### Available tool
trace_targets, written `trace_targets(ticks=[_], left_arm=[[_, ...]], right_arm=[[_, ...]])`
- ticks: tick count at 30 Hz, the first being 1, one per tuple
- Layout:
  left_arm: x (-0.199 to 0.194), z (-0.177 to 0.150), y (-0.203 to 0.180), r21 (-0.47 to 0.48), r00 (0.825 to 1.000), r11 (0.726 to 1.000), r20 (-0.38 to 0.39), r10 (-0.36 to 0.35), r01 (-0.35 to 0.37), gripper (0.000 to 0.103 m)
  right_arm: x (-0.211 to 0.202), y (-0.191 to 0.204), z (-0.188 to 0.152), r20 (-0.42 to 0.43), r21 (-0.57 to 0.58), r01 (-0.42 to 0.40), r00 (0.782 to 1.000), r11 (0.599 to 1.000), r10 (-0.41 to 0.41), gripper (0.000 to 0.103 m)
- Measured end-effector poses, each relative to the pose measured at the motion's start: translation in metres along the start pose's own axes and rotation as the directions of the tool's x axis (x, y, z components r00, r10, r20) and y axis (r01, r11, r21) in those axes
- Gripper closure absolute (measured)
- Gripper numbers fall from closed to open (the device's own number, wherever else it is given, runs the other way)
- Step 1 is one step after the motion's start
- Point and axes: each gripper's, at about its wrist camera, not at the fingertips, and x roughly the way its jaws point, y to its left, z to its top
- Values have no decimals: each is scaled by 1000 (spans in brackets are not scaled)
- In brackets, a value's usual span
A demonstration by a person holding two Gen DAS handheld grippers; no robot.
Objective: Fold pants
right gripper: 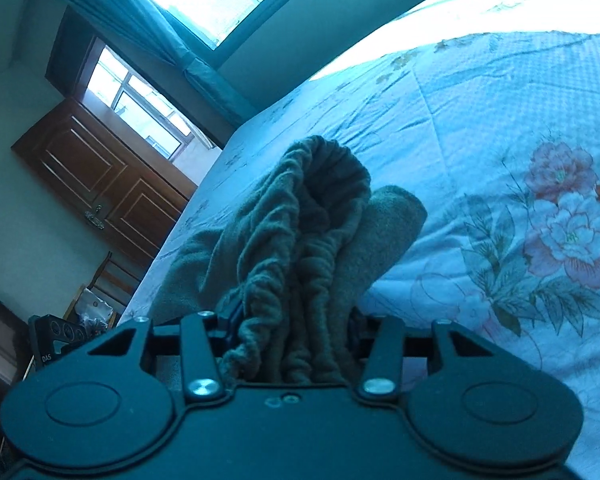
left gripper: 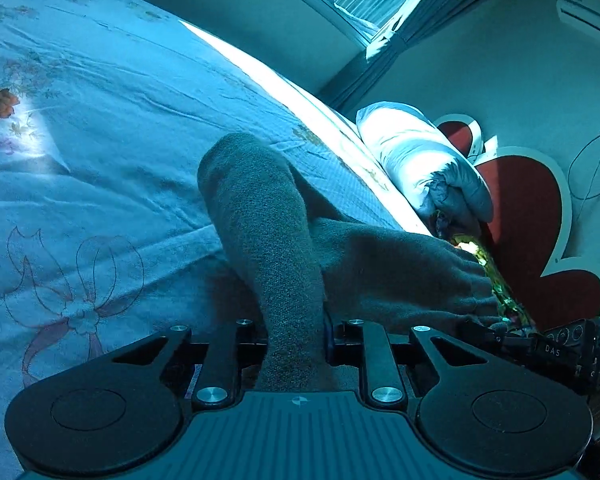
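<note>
Together, both grippers hold the grey pants (left gripper: 276, 240) up over a bed (left gripper: 100, 140) with a flowered sheet. On the left, the left gripper (left gripper: 294, 344) has its jaws clamped on a thick fold of the cloth, which rises between them and drapes off to the right toward a pale pillow (left gripper: 420, 160) against a red headboard (left gripper: 528, 216). On the right, the right gripper (right gripper: 292, 340) is clamped on the bunched, gathered waistband (right gripper: 300, 232), with a wooden door (right gripper: 100, 180) off to its left.
</note>
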Motion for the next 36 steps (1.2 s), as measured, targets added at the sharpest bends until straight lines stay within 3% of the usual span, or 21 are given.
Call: trace_targets(ticks=[5, 11, 13, 14, 15, 16, 17, 19, 22, 25, 26, 27, 28, 29, 31, 36], left_arm=[[-7, 55, 4, 34, 998, 999, 67, 9, -12, 81], [26, 118, 29, 68, 993, 995, 91, 71, -77, 81], [47, 123, 47, 58, 993, 993, 61, 102, -106, 80], [62, 121, 59, 59, 990, 988, 16, 143, -144, 74], [76, 116, 66, 69, 977, 975, -17, 214, -212, 66], [89, 106, 69, 113, 952, 948, -41, 303, -297, 41], [86, 99, 69, 148, 949, 939, -3, 314, -310, 33], [72, 94, 65, 160, 942, 929, 41, 332, -334, 31], [38, 85, 49, 222, 917, 892, 161, 365, -394, 30], [25, 75, 36, 264, 896, 859, 198, 397, -439, 26], [27, 67, 32, 288, 884, 838, 211, 416, -463, 26], [34, 63, 33, 328, 874, 810, 201, 443, -486, 25], [45, 58, 33, 372, 848, 763, 180, 499, -528, 21], [50, 53, 36, 376, 835, 747, 186, 518, -548, 13], [41, 56, 39, 304, 834, 777, 185, 519, -551, 13], [-10, 47, 3, 315, 814, 754, 299, 497, -576, 13]], right_arm=[[30, 9, 52, -4, -25, -53, 999, 998, 53, 65], [105, -15, 103, -22, 20, -92, 995, 996, 92, 64], [130, -29, 101, -51, 4, -42, 998, 999, 42, 57], [144, -40, 96, -90, -1, 45, 995, 999, -44, 49], [158, -50, 86, -147, -15, 157, 976, 987, -158, 37], [157, -57, 80, -136, -25, 143, 980, 989, -145, 37], [150, -60, 77, -116, -19, 115, 986, 993, -116, 36], [134, -54, 75, -96, -35, 128, 987, 991, -130, 31], [98, -35, 77, 10, -73, 119, 993, 990, -119, 27], [92, -20, 75, 7, -99, 110, 994, 989, -110, 18], [99, -15, 75, -17, -133, 134, 990, 982, -138, 17], [115, -16, 71, -54, -195, 224, 970, 955, -238, 17], [128, -24, 64, -78, -221, 315, 938, 923, -339, 13], [130, -35, 62, -91, -175, 315, 938, 933, -334, 9], [120, -41, 66, -98, -78, 318, 941, 945, -325, 8], [60, -1, 63, 50, -108, 278, 960, 954, -274, 6]])
